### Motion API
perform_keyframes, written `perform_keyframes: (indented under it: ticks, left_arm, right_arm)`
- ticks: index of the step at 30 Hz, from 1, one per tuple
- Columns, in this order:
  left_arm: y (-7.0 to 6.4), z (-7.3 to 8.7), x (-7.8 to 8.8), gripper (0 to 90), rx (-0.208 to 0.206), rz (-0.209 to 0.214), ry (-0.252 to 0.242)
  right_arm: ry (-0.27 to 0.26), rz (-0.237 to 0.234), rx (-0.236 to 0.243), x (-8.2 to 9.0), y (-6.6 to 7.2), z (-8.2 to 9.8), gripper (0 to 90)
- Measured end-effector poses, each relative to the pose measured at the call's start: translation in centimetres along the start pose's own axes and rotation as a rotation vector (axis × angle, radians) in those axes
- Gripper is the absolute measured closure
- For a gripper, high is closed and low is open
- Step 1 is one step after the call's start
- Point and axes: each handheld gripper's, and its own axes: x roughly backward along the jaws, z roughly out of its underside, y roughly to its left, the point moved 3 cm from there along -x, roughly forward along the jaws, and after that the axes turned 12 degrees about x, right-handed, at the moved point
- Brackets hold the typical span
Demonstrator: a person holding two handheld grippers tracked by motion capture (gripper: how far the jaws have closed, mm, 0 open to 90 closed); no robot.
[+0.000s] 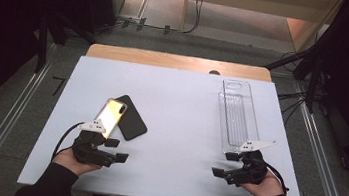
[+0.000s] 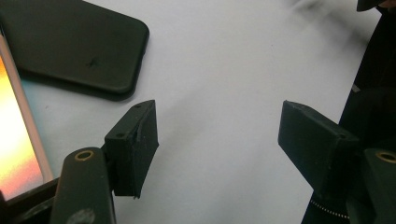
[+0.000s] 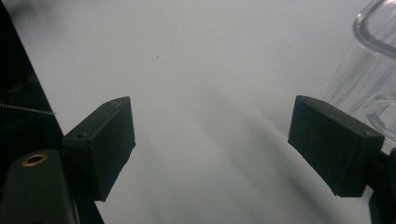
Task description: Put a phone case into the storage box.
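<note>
Bare table (image 1: 179, 129) between open claws

Phone (image 1: 109, 115) overlapping black case (image 1: 131, 118), left hand-held gripper (image 1: 116, 150) near, apparently open

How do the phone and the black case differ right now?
The phone shows a bright, glossy orange-lit face; the black case is matte and dark. The phone lies to the left with one long edge overlapping the black case, which lies flat on the table. Both are rounded rectangles of similar size, near the left tool.
</note>
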Motion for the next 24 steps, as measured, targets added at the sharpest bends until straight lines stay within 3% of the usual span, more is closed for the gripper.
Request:
perform_keyframes:
  ticks: [24]
  left_arm:
    - [0.06, 0.1, 0.1, 28.7, 0.012, -0.008, 0.013]
  right_arm:
    - [0.023, 0.005, 0.001, -0.41, -0.04, -0.07, 13.1]
